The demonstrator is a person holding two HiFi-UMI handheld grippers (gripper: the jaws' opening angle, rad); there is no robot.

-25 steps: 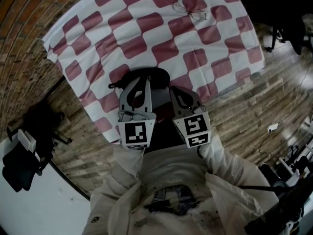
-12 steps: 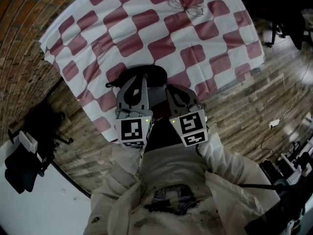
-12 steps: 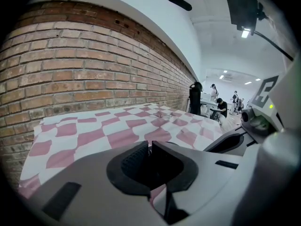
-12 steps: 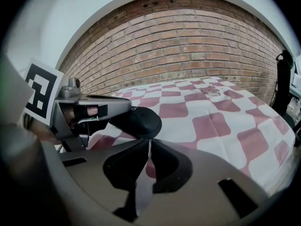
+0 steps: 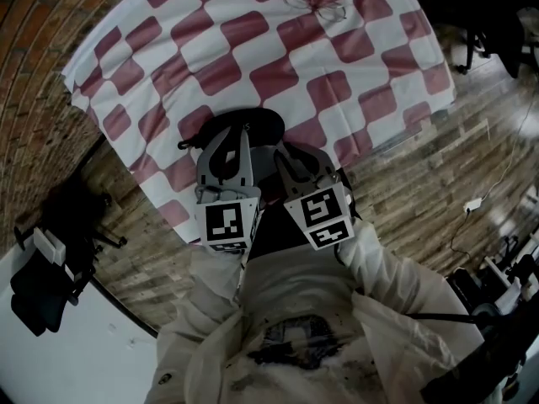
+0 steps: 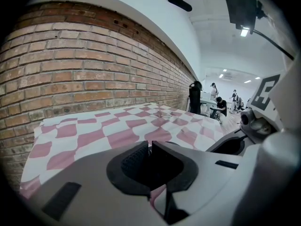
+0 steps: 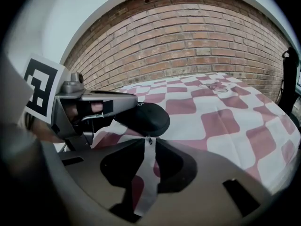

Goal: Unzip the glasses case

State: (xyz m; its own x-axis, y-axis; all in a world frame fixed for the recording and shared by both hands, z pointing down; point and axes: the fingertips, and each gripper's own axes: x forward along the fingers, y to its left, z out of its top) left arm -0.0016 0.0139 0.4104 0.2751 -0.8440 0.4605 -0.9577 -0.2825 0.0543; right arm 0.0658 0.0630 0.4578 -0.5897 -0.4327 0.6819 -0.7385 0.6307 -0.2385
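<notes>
A black glasses case (image 5: 259,123) lies near the front edge of the red-and-white checked tablecloth (image 5: 253,49). My left gripper (image 5: 242,133) rests over the case's left part with its jaws shut (image 6: 149,146); whether anything thin is pinched does not show. In the right gripper view the case (image 7: 143,117) sits just beyond my right gripper (image 7: 149,144). Its jaws are opening, with a gap between them. The small zip pull (image 7: 149,139) hangs at the fingertips, and the pads do not press on it. In the head view the right gripper (image 5: 286,151) is at the case's near right side.
A pair of thin-rimmed glasses (image 5: 316,5) lies at the table's far side. A brick wall (image 7: 188,46) stands behind the table. On the wooden floor are black equipment (image 5: 38,289) at the left and a cable with a plug (image 5: 470,204) at the right.
The right gripper has edged slightly toward the left one and tilted a little. The left gripper and the case have kept their places.
</notes>
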